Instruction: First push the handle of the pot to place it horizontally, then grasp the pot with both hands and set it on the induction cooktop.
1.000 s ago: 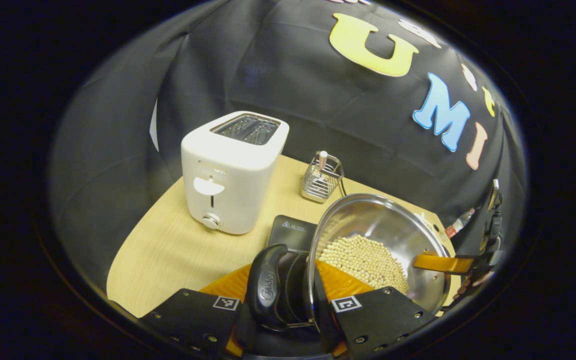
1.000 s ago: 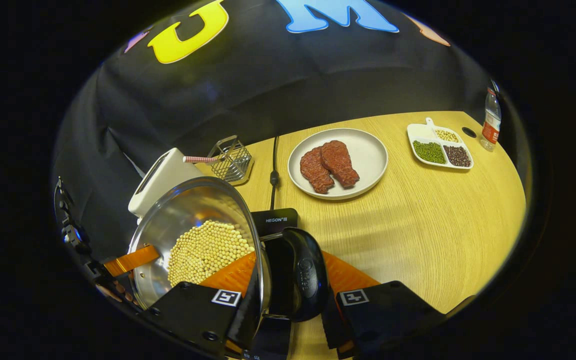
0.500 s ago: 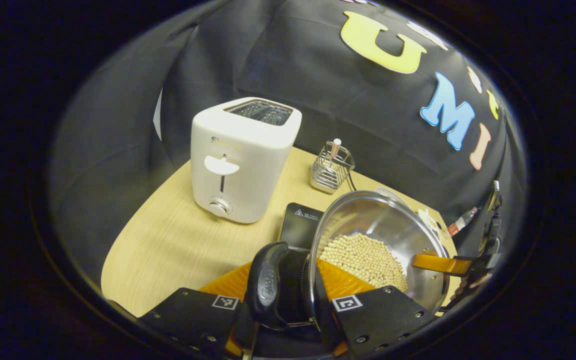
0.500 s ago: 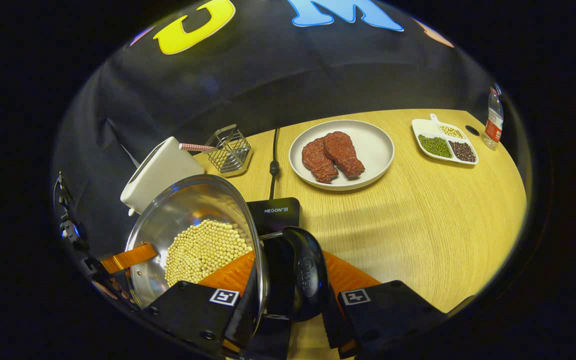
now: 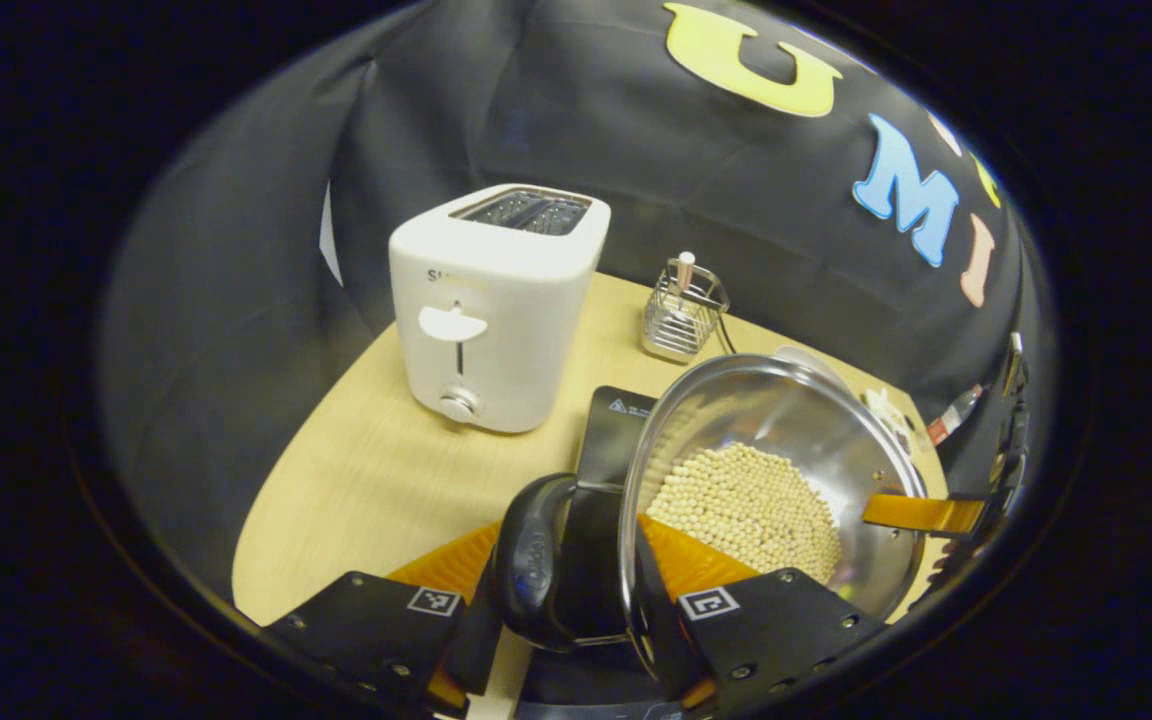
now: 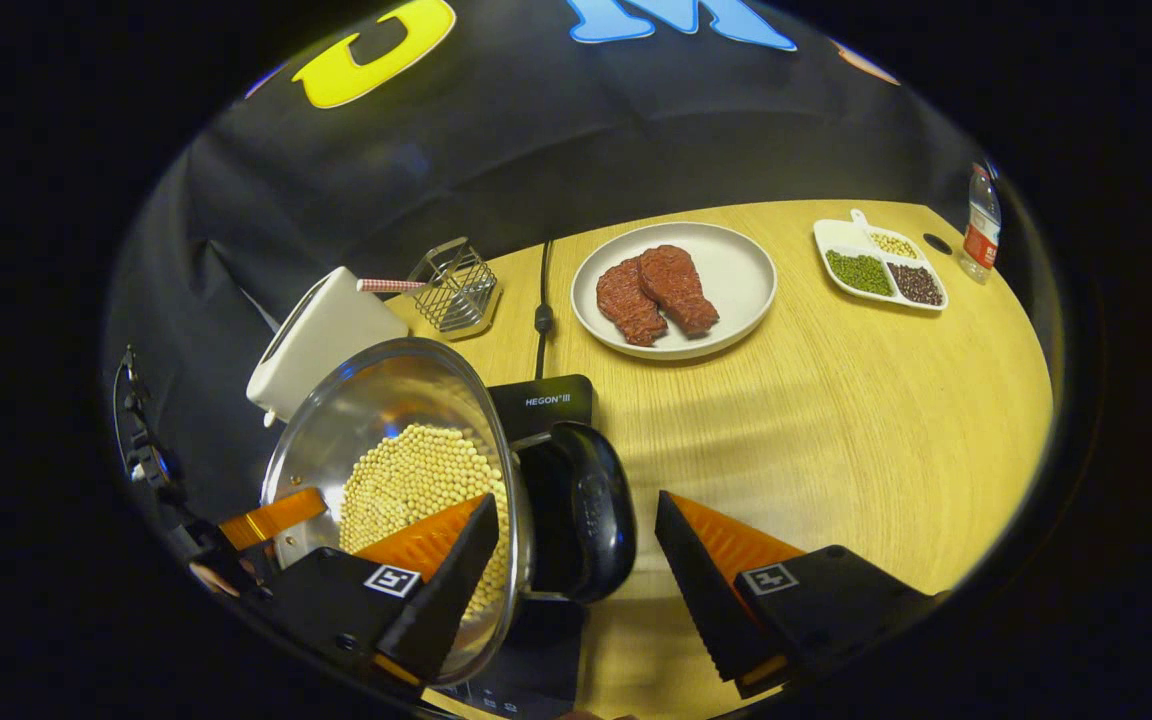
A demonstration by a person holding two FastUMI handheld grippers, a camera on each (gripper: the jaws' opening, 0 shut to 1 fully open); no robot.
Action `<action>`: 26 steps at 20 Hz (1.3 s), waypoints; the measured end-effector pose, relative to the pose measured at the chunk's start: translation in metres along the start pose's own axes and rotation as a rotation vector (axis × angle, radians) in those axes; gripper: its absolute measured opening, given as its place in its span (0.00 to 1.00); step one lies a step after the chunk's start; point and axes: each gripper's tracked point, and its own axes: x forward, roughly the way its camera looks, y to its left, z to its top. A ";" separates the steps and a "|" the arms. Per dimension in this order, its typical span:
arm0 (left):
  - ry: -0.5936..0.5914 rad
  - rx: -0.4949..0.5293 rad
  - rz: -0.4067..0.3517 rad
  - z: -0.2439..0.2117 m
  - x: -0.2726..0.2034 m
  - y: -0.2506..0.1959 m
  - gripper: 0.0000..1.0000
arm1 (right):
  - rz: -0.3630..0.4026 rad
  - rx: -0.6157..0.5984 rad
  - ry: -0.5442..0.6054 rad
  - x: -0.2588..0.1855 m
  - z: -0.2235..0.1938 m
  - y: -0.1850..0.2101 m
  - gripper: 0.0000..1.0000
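A steel pot point(image 5: 786, 430) holding pale beans sits over the black induction cooktop point(image 5: 616, 425), whose far corner point(image 6: 546, 400) shows behind it. My left gripper point(image 5: 566, 540) is shut on the pot's black side handle point(image 5: 536, 560) and rim. My right gripper point(image 6: 576, 500) is open, one finger inside the pot point(image 6: 406, 470) and one outside, with gaps around the other black handle point(image 6: 586, 510). Each view also catches the opposite gripper's finger at the pot's far rim, the right gripper's finger point(image 5: 921, 512) and the left gripper's finger point(image 6: 271, 518).
A white toaster point(image 5: 496, 300) and a wire basket point(image 5: 684, 320) stand behind the cooktop. To the right lie a power cable point(image 6: 541, 310), a plate with two meat pieces point(image 6: 736, 270), a divided dish of beans point(image 6: 881, 270) and a bottle point(image 6: 981, 225). Bare wooden table point(image 6: 886, 430) spreads to the right.
My right gripper has opened and let go of its handle. The left gripper stays shut on its handle. The pot has shifted slightly toward the toaster over the cooktop.
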 end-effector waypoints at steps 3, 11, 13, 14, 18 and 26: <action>-0.020 0.023 0.031 0.007 -0.020 0.004 0.94 | 0.013 -0.032 -0.045 -0.019 0.006 -0.004 1.00; -0.179 0.106 0.142 0.055 -0.090 -0.016 0.86 | -0.028 -0.112 -0.201 -0.076 0.030 -0.022 0.98; -0.247 0.104 0.132 0.068 -0.112 -0.038 0.86 | -0.047 -0.130 -0.270 -0.096 0.041 -0.032 0.98; -0.285 0.105 0.124 0.073 -0.120 -0.050 0.86 | -0.054 -0.131 -0.303 -0.107 0.047 -0.037 0.98; -0.401 0.106 0.057 0.092 -0.160 -0.103 0.86 | -0.087 -0.148 -0.480 -0.161 0.076 -0.060 0.98; -0.627 0.091 -0.005 0.112 -0.249 -0.193 0.86 | -0.211 -0.187 -0.804 -0.297 0.104 -0.120 0.98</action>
